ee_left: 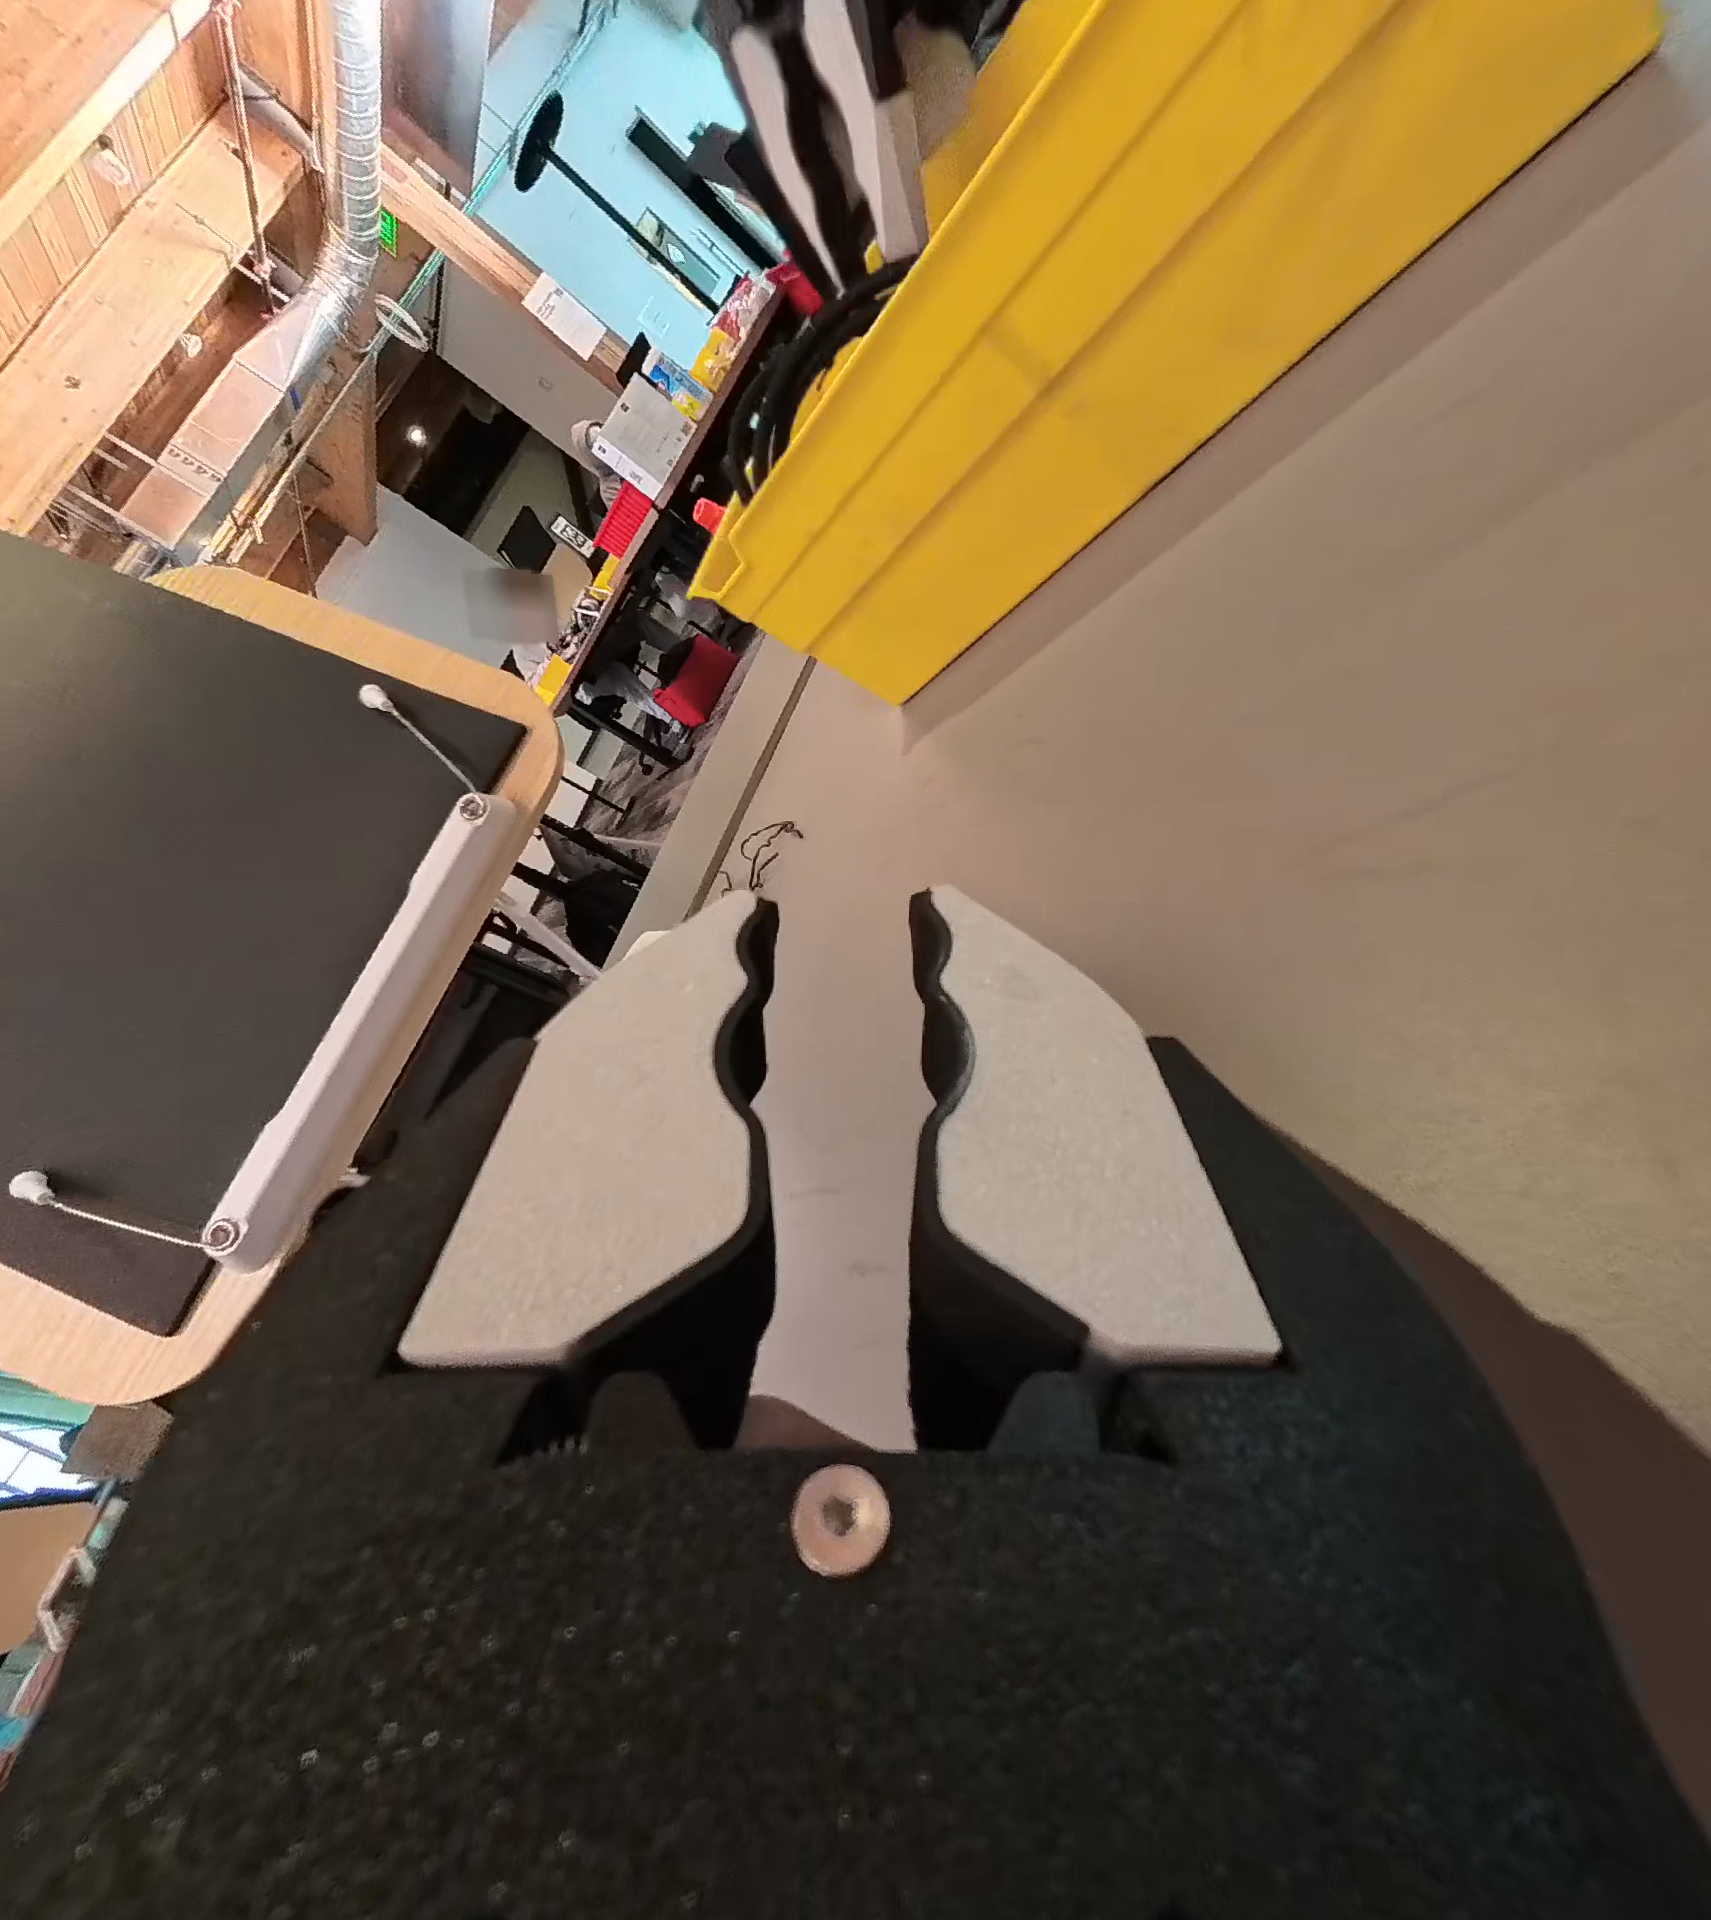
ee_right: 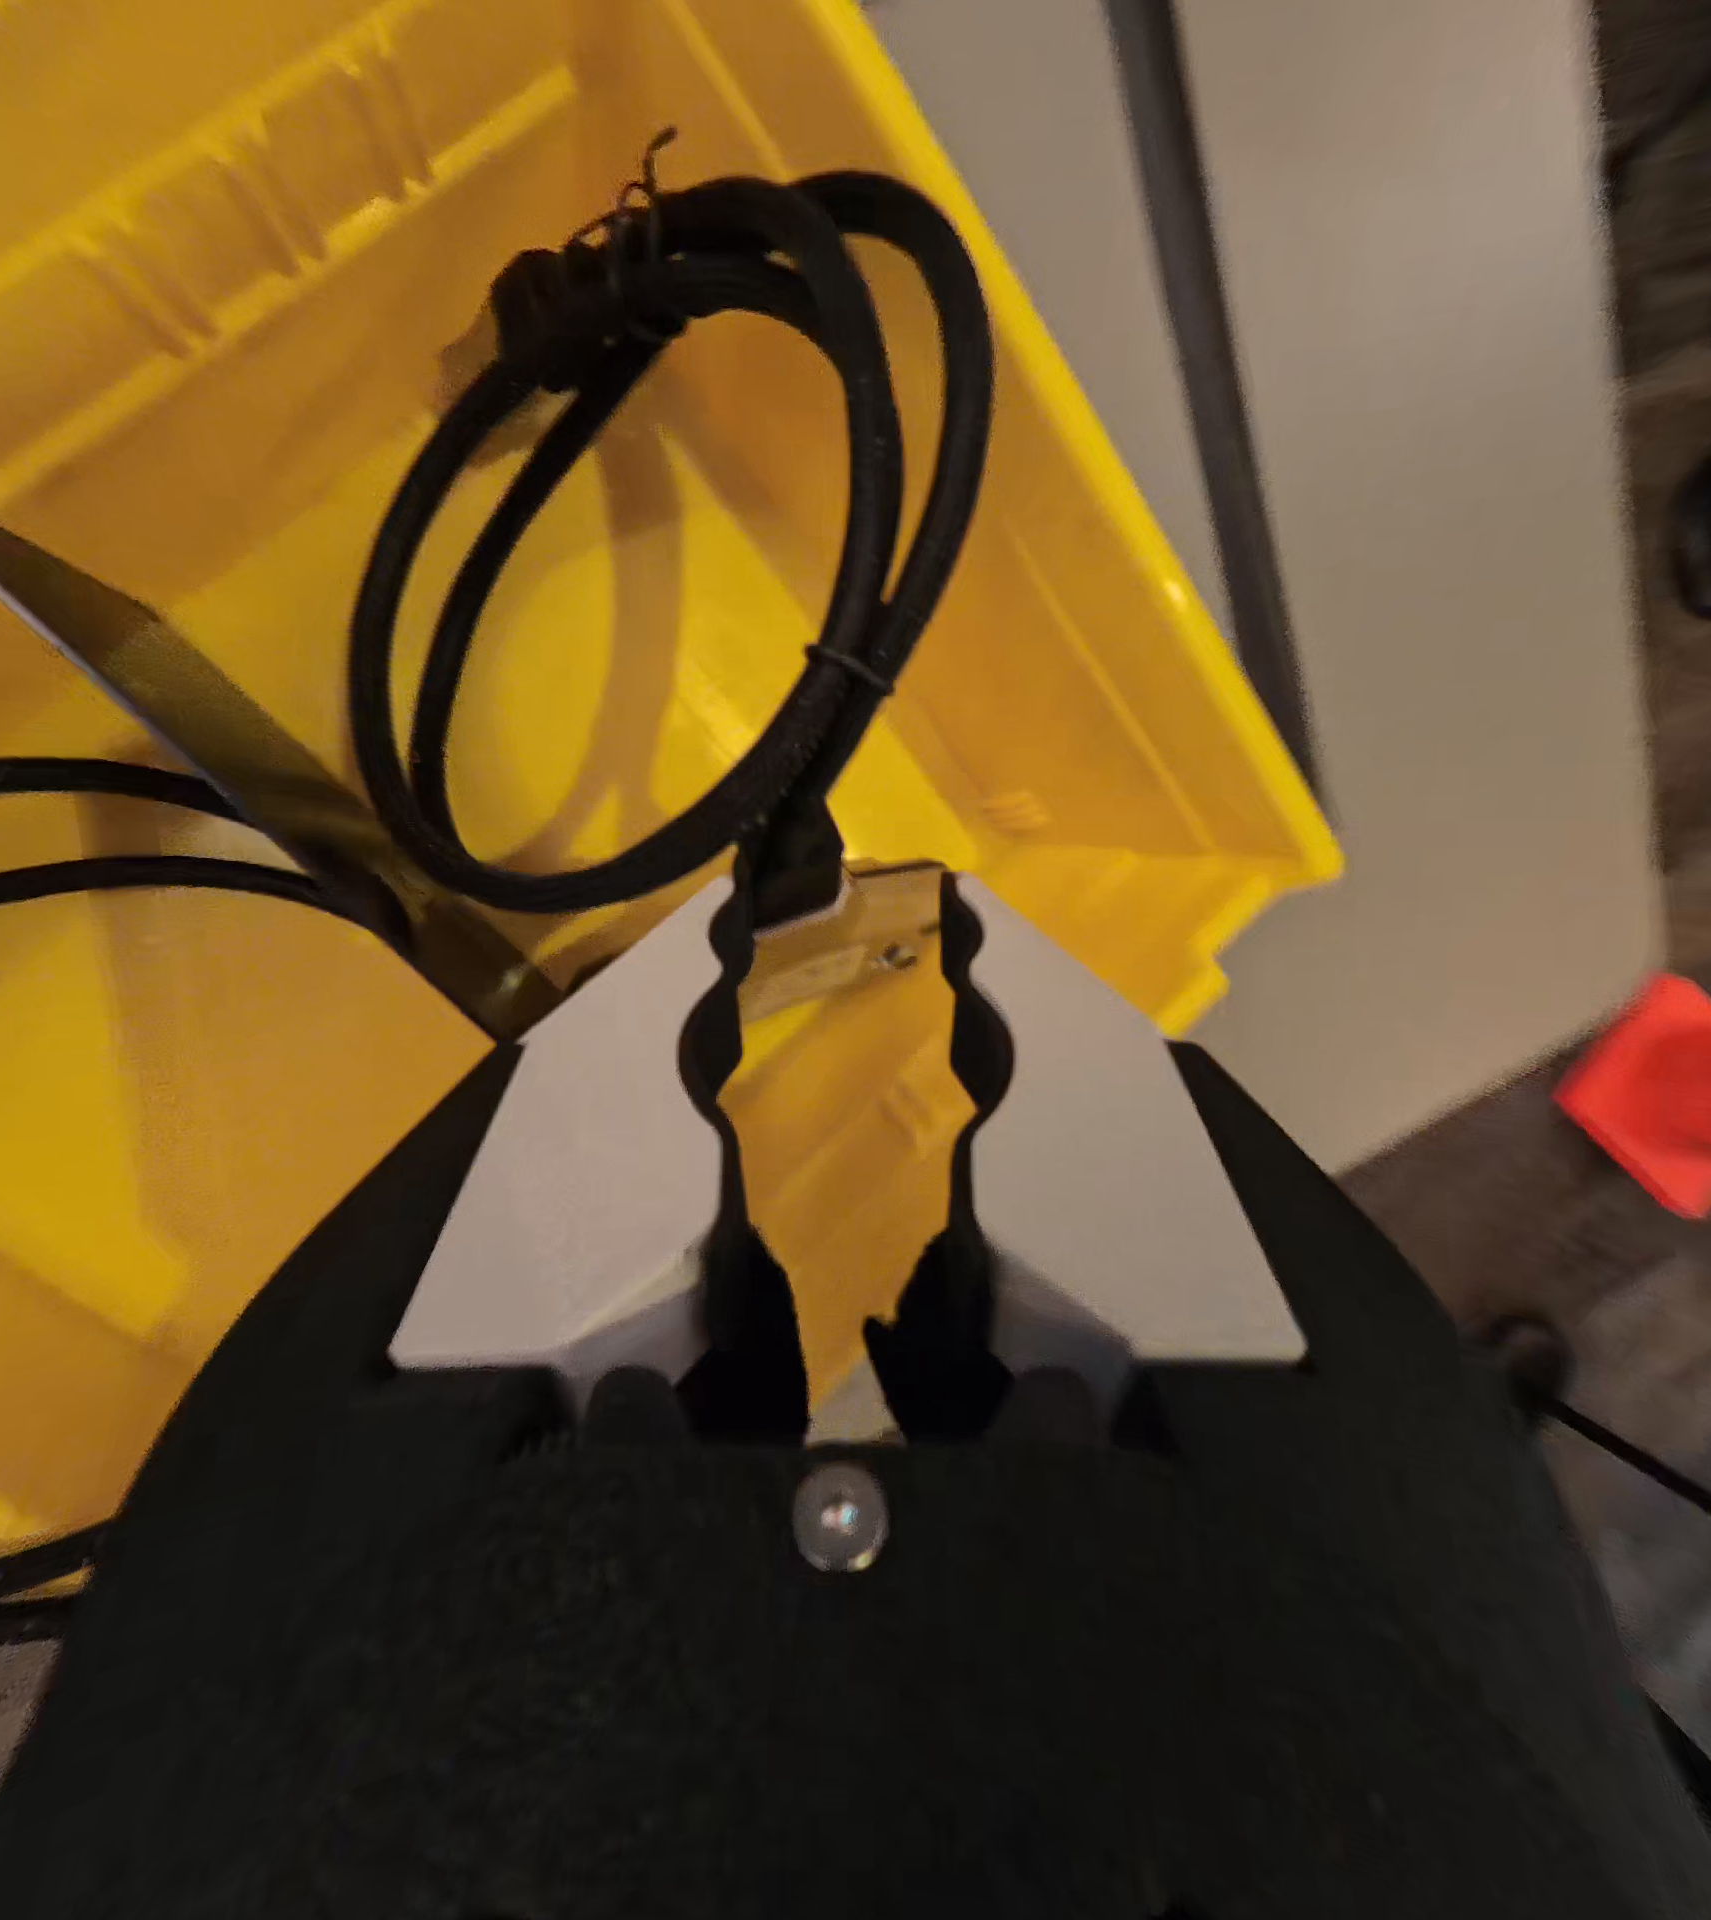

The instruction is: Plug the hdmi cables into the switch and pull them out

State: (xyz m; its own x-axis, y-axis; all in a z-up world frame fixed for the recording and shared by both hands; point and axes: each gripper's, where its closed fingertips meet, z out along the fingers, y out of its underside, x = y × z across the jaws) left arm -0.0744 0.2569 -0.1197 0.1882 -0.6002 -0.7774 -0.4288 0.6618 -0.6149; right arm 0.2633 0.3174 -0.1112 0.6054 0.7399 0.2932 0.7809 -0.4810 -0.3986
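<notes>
My right gripper [ee_right: 846,894] is shut on a small shiny metal box, the hdmi switch [ee_right: 830,966], held at the fingertips over a yellow bin [ee_right: 207,312]. A black hdmi plug [ee_right: 794,847] sits in the switch's left end, and its coiled, tied black cable [ee_right: 913,468] loops beyond it. Two more black cables [ee_right: 51,831] run off to the left. My left gripper [ee_left: 840,914] is open and empty over the beige table [ee_left: 1350,831]. The right gripper [ee_left: 830,125] shows blurred far off, with black cables [ee_left: 778,395] by the bin [ee_left: 1142,312].
A dark flat strip [ee_right: 207,707] crosses the bin at the left. A red object [ee_right: 1692,1101] lies on the dark floor at the right. A black board with a wooden rim [ee_left: 155,935] stands close on the left gripper's left. Shelves and furniture fill the background. The gap from one gripper's tips to the other's is roughly 35 centimeters.
</notes>
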